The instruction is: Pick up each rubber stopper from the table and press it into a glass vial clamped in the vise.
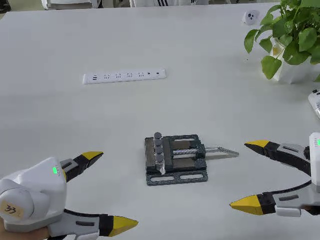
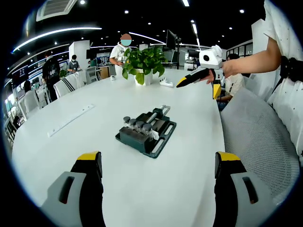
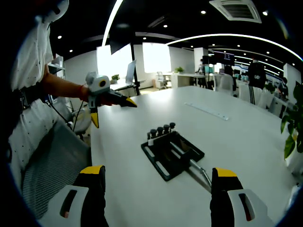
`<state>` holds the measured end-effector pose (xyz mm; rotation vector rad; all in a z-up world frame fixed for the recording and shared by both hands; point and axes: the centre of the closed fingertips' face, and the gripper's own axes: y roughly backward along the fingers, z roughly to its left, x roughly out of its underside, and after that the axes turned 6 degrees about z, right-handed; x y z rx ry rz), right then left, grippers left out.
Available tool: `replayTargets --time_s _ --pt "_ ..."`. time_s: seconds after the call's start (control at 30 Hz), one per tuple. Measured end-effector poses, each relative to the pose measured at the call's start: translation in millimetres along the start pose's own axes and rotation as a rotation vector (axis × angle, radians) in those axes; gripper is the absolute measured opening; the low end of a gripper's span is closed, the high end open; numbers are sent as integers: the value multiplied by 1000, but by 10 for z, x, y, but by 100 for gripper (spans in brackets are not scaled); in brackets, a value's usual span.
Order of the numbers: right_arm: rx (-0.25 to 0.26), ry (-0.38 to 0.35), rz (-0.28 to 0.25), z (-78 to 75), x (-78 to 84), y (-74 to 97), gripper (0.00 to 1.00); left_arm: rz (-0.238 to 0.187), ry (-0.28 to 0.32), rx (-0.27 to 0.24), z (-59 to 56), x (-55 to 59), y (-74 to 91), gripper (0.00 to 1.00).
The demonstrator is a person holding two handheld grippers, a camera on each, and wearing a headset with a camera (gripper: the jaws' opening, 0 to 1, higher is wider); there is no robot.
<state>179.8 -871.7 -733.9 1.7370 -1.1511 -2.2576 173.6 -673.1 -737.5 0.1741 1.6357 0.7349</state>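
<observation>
The vials (image 1: 160,162), each topped by a dark stopper (image 1: 158,135), are clamped in the vise (image 1: 175,177) at mid-worktop (image 1: 75,115), their row running away from the person. It is flanked by the left gripper (image 1: 117,187) and the right gripper (image 1: 240,174), fingers spread and empty; the left is judged nearer.

A long white table (image 1: 75,40) runs through an open-plan office, a power strip (image 1: 124,76) and potted plant (image 1: 292,35) on it; curved light strips (image 3: 114,16) cross the dark ceiling, bright windows (image 3: 156,56) beyond, white chairs (image 2: 61,87) alongside
</observation>
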Motion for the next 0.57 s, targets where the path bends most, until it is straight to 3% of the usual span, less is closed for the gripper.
replayTargets --time_s 0.57 --pt "3 5 0 79 -70 3 91 -2 -2 -1 -50 -39 25 99"
